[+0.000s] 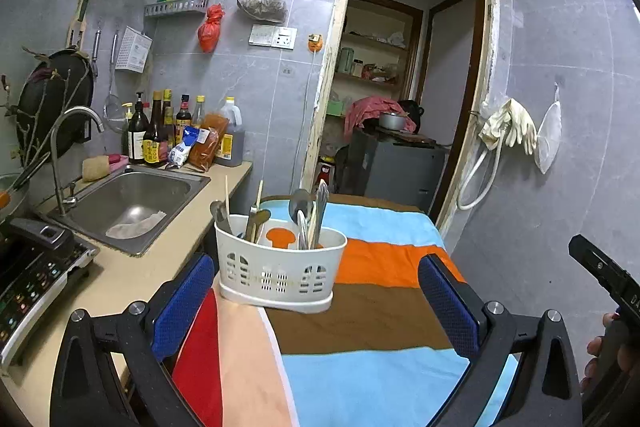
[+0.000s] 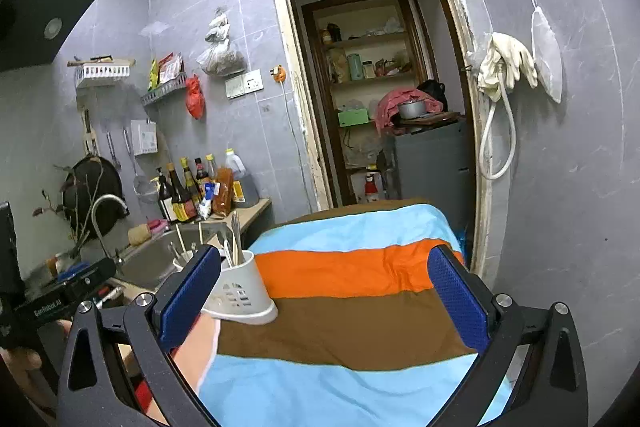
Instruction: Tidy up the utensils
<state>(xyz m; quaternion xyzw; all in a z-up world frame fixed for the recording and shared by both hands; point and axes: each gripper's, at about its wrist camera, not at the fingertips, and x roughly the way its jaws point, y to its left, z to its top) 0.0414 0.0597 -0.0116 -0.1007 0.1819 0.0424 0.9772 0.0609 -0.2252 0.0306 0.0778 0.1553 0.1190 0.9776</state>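
- The white utensil caddy (image 1: pixel 280 269) sits on the striped cloth (image 1: pixel 380 327) covering the table, close to the table's left edge, the side nearest the kitchen counter (image 1: pixel 120 283). It's upright and rests where the peach, brown and orange stripes meet.
- Inside the caddy: a big spoon (image 1: pixel 301 205), a few other metal utensils and a couple of chopsticks (image 1: pixel 227 197), all standing handle-down or leaning on the rim. It has an orange divider piece in the middle.
- Left gripper (image 1: pixel 316 303): jaws spread wide, nothing between the blue pads (image 1: pixel 182 303). The caddy is just ahead of it, not touched.
- Right gripper (image 2: pixel 324 299): also at full spread and empty, hovering over the brown stripe further right on the table. From its camera the caddy (image 2: pixel 240 293) peeks out behind its left finger.
- The sink (image 1: pixel 132 203) is set in the counter just left of the table, with sauce bottles (image 1: pixel 160 131) lined up at the counter's back edge against the wall.
- A bit of a person's hand (image 1: pixel 600 351) shows at the right edge of the left camera.
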